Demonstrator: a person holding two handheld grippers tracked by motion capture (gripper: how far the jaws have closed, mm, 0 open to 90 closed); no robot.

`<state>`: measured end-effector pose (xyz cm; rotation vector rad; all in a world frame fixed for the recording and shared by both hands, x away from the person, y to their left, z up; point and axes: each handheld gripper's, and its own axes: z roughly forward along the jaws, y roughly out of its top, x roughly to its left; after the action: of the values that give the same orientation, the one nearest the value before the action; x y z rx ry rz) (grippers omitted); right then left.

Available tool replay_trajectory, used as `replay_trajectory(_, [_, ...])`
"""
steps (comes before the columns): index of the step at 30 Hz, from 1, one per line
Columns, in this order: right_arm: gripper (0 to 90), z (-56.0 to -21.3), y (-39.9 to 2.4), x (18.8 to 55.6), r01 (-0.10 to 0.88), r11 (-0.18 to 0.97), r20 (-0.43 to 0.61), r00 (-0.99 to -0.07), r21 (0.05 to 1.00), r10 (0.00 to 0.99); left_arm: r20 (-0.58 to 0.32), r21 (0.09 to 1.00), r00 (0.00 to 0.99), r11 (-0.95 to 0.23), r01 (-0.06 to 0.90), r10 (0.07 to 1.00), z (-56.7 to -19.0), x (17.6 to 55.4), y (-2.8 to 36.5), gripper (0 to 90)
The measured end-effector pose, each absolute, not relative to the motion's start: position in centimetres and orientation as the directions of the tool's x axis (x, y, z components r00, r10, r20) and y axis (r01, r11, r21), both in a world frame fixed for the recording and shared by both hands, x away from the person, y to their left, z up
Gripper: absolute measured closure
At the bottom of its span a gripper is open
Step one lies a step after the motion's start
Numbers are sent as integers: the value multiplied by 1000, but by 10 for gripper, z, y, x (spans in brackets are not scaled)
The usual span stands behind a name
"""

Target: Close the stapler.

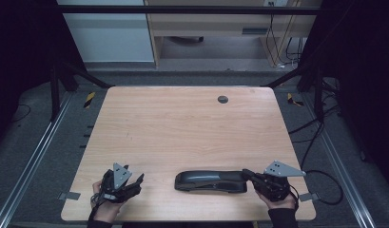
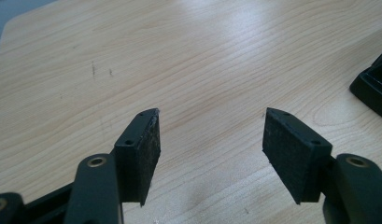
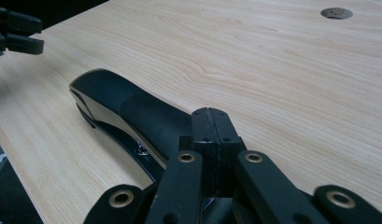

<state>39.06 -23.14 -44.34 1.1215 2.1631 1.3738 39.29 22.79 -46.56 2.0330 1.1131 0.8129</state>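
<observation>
A long black stapler (image 1: 211,181) lies flat near the table's front edge, its length running left to right. It also appears in the right gripper view (image 3: 132,107), and its corner shows at the right edge of the left gripper view (image 2: 373,86). My right gripper (image 1: 245,174) is shut, pads pressed together with nothing between them, its tips (image 3: 211,113) over the stapler's right end. My left gripper (image 1: 135,177) rests at the front left, apart from the stapler. It is open (image 2: 212,114) over bare wood, and shows far off in the right gripper view (image 3: 16,30).
The wooden table (image 1: 182,128) has a round dark grommet (image 1: 223,99) near its far edge, also in the right gripper view (image 3: 336,12). Metal rails run along both sides of the table. Cables (image 1: 320,183) trail on the floor at the right.
</observation>
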Motion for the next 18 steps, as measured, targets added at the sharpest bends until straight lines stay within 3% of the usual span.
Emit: replay_trajectory(18, [900,-452,-232,392,460,236,123,-625,856,771,200,791,436,-407,456,877,-465,393,229,363])
